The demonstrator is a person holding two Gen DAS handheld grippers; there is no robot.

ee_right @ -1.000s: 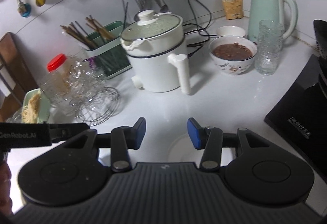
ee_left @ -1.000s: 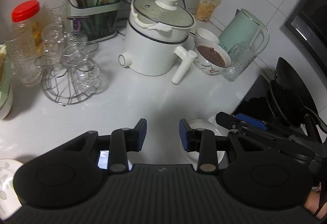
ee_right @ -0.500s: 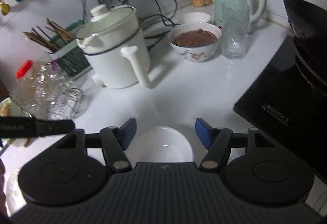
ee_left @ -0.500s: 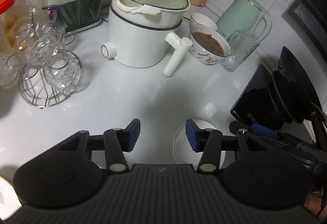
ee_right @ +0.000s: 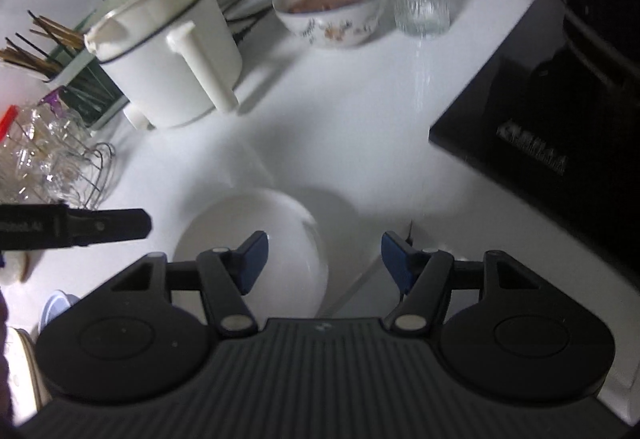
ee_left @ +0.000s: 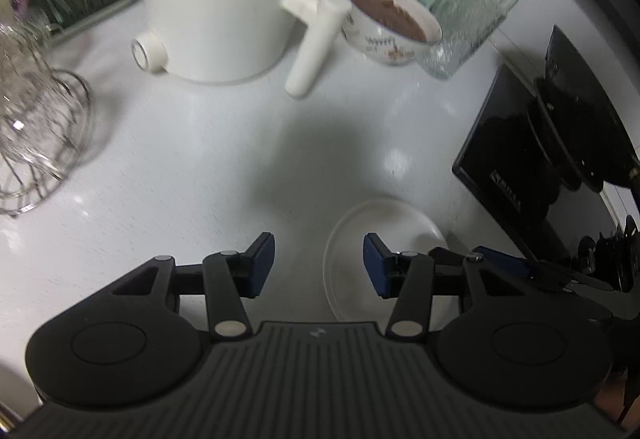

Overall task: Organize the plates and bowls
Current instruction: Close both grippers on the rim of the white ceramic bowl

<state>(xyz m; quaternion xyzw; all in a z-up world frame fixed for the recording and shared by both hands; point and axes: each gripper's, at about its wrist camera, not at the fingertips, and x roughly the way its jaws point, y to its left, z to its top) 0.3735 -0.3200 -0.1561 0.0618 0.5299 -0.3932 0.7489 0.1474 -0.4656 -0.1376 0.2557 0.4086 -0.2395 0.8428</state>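
Both the left gripper (ee_left: pixel 319 263) and right gripper (ee_right: pixel 324 261) stand apart over the white bowl (ee_right: pixel 256 235); only the right view shows chopsticks (ee_right: pixel 36 47) far left.

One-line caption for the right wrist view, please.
Right tongs open over an empty white bowl on the counter, beside the black cooktop.

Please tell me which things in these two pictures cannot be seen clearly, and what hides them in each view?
- White bowl, left wrist view: near part hidden behind the left gripper.
- Same bowl, right wrist view: near rim hidden behind the right gripper.
- Cooking pot, left wrist view: lid cut off by the top edge, blurred.
- Glasses on the wire rack, right wrist view: blurred, count unclear.
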